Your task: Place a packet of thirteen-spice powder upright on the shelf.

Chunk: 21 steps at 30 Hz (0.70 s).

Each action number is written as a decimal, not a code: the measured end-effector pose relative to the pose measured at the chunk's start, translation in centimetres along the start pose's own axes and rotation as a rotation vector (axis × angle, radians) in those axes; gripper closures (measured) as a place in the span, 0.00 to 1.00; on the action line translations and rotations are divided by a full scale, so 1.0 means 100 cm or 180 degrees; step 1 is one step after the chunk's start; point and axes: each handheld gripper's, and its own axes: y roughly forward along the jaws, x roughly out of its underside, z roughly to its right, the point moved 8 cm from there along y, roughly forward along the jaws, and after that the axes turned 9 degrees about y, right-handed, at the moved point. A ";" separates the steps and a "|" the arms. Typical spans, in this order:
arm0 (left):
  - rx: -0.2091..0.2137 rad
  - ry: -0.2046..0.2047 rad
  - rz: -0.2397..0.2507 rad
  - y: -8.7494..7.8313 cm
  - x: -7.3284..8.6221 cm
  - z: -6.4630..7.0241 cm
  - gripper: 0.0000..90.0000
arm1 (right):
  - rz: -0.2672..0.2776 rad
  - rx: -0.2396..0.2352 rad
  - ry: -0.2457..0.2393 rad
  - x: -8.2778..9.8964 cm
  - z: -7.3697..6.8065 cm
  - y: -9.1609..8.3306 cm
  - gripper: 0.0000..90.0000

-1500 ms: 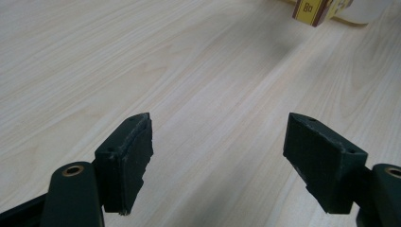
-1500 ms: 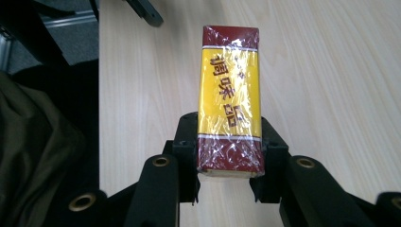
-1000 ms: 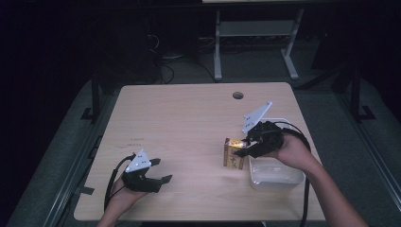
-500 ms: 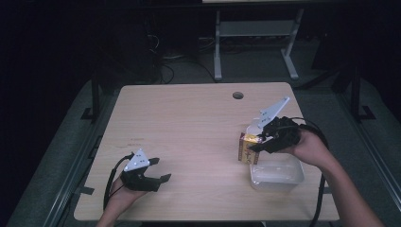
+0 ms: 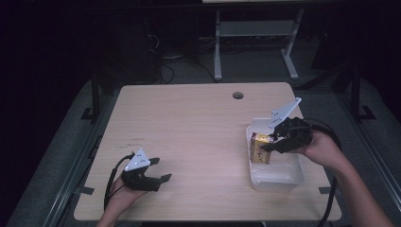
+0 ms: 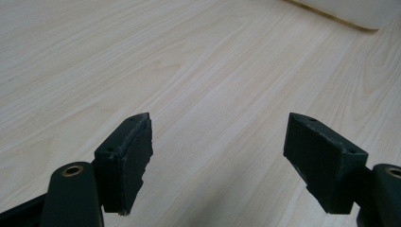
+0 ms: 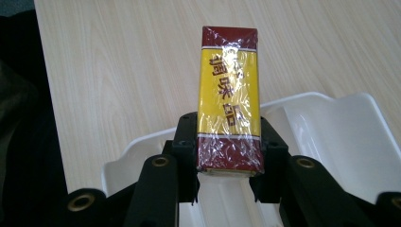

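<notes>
The yellow and dark red box (image 7: 229,97), wrapped in shiny clear film, sits clamped between the jaws of the right gripper (image 5: 267,143), which grip it at its lower end. In the high view the box (image 5: 259,149) hangs over the left part of the white plastic tub (image 5: 279,177), which stands near the right edge of the wooden table (image 5: 189,123). In the right gripper view the tub's rim (image 7: 331,101) lies just under and behind the box. Well apart, near the table's front left, the left gripper (image 5: 163,179) rests low over bare wood, its jaws apart with nothing between them.
</notes>
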 end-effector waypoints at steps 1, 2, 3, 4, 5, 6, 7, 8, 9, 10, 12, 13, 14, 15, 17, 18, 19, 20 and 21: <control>0.0000 0.0000 0.0000 0.000 0.000 0.000 0.27 | 0.0000 0.0000 0.0000 0.000 0.000 0.000 0.75; 0.0002 0.0001 -0.0003 0.000 0.000 0.000 0.27 | -0.0003 0.0003 0.0006 0.003 0.001 0.000 0.75; 0.0001 -0.0004 0.0001 0.000 0.000 0.000 0.27 | -0.0008 0.0008 0.0022 0.004 0.001 0.000 0.75; 0.0000 0.0000 -0.0003 0.001 0.000 0.000 0.27 | -0.0009 0.0005 0.0021 0.005 0.002 0.000 0.75; 0.0000 0.0003 -0.0006 0.001 0.000 0.000 0.27 | -0.0019 0.0010 0.0025 0.007 0.003 0.000 0.75; 0.0000 0.0003 -0.0006 0.001 0.000 0.000 0.27 | -0.0019 0.0010 0.0025 0.007 0.003 0.000 0.75; 0.0003 -0.0001 -0.0010 0.001 0.000 0.000 0.27 | -0.0020 0.0012 0.0047 0.010 0.003 0.000 0.75; 0.0002 0.0001 -0.0012 0.001 0.000 0.000 0.27 | -0.0027 0.0015 0.0044 0.011 0.004 0.001 0.75; 0.0002 0.0002 -0.0014 0.001 0.000 0.000 0.27 | -0.0039 0.0011 0.0051 0.013 0.004 0.001 0.75; 0.0002 0.0002 -0.0014 0.001 0.000 0.000 0.27 | -0.0039 0.0011 0.0051 0.013 0.004 0.001 0.75; 0.0006 -0.0001 -0.0015 0.001 0.000 0.000 0.27 | -0.0052 0.0023 0.0081 0.017 0.006 0.004 0.75; 0.0006 -0.0001 -0.0015 0.001 0.000 0.000 0.27 | -0.0054 0.0018 0.0090 0.018 0.006 0.005 0.75; 0.0007 0.0003 -0.0017 0.001 0.000 0.000 0.27 | -0.0054 0.0018 0.0090 0.018 0.006 0.005 0.75; 0.0012 0.0002 -0.0021 0.001 0.001 0.000 0.27 | -0.0061 0.0016 0.0115 0.021 0.008 0.007 0.75; 0.0014 0.0002 -0.0023 0.001 0.001 0.000 0.27 | -0.0061 0.0018 0.0122 0.022 0.009 0.009 0.75; 0.0012 0.0005 -0.0025 0.001 0.001 0.000 0.27 | -0.0071 0.0017 0.0139 0.025 0.010 0.011 0.75; 0.0012 0.0007 -0.0025 0.001 0.001 0.000 0.27 | -0.0080 0.0024 0.0155 0.027 0.011 0.012 0.75; 0.0012 0.0007 -0.0025 0.001 0.001 0.000 0.27 | -0.0080 0.0024 0.0155 0.027 0.011 0.012 0.75; 0.0014 0.0002 -0.0021 0.001 0.001 0.000 0.27 | -0.0084 0.0022 0.0169 0.029 0.012 0.015 0.75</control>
